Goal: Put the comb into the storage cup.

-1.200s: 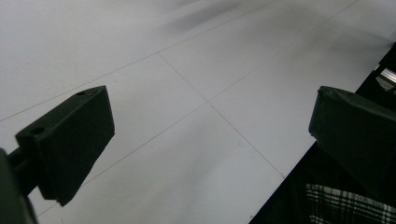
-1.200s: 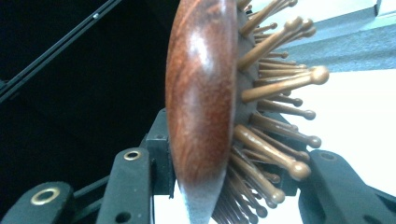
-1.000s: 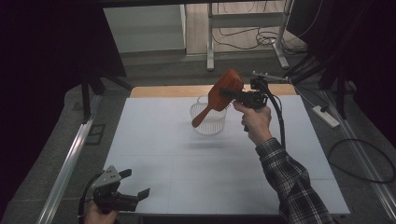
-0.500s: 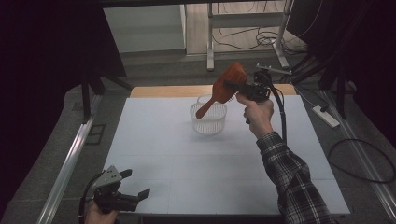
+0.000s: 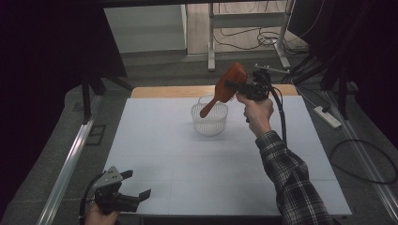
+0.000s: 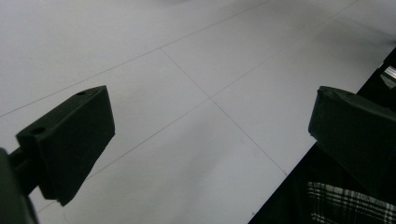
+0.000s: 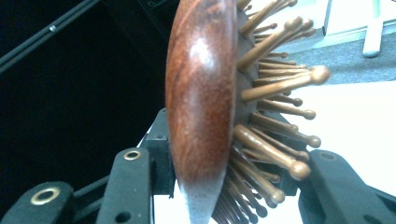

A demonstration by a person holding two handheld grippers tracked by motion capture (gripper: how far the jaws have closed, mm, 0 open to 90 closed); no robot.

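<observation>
The right gripper (image 5: 239, 86) is clamped on the head of a wooden hairbrush (image 5: 225, 89), held up in the air above the far half of the white table (image 5: 187, 164). In the right gripper view the brush (image 7: 201, 93) stands edge-on between the two black jaws, its polished back to the left and its round-tipped pins sticking out to the right; its top and lower end are cut off by the frame. From above, the handle slants down toward a white mesh basket (image 5: 210, 123) standing on the table; whether the handle tip touches the rim cannot be told. The basket's inside is hard to make out.

The left gripper (image 5: 133, 185) rests low at the near left corner of the table, jaws spread wide with nothing between them. In the left gripper view its jaw tips are partly cut off, above bare tabletop (image 6: 187, 70).
</observation>
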